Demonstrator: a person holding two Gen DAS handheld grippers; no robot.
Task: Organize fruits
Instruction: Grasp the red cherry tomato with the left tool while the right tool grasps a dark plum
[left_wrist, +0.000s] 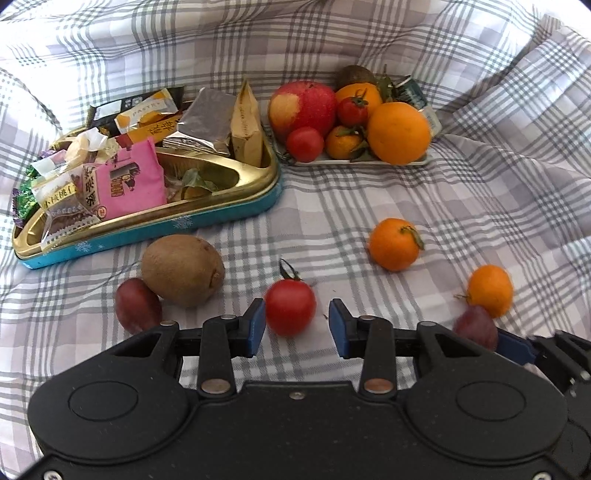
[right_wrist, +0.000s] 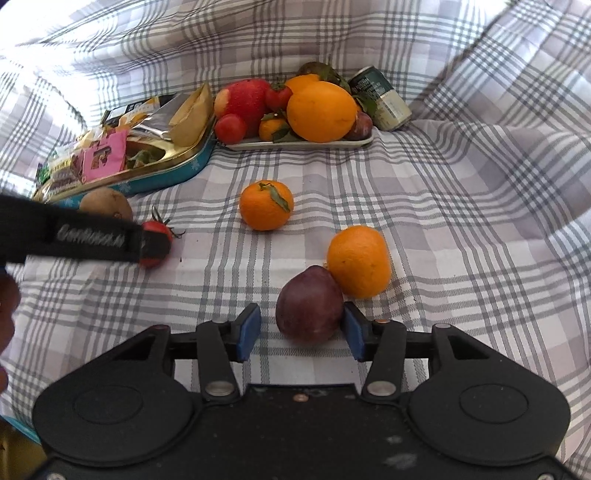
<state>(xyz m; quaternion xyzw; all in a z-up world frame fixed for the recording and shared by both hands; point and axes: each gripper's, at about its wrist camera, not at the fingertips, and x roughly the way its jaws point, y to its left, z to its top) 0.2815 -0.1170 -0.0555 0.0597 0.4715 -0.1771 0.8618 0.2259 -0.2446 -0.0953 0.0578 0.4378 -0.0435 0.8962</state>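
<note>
Bright, soft daylight from upper left, overexposing the plaid cloth (left_wrist: 55, 44) there; fisheye-bent edges, slight motion blur low right.

Loose tomato (left_wrist: 290, 309), plum (right_wrist: 309, 305) on cloth

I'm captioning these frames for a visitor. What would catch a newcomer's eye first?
Probably the white tray at the back, heaped with a red apple and a big orange. Nearer, the left gripper brackets a tomato with open jaws, while the right gripper brackets a plum.
</note>
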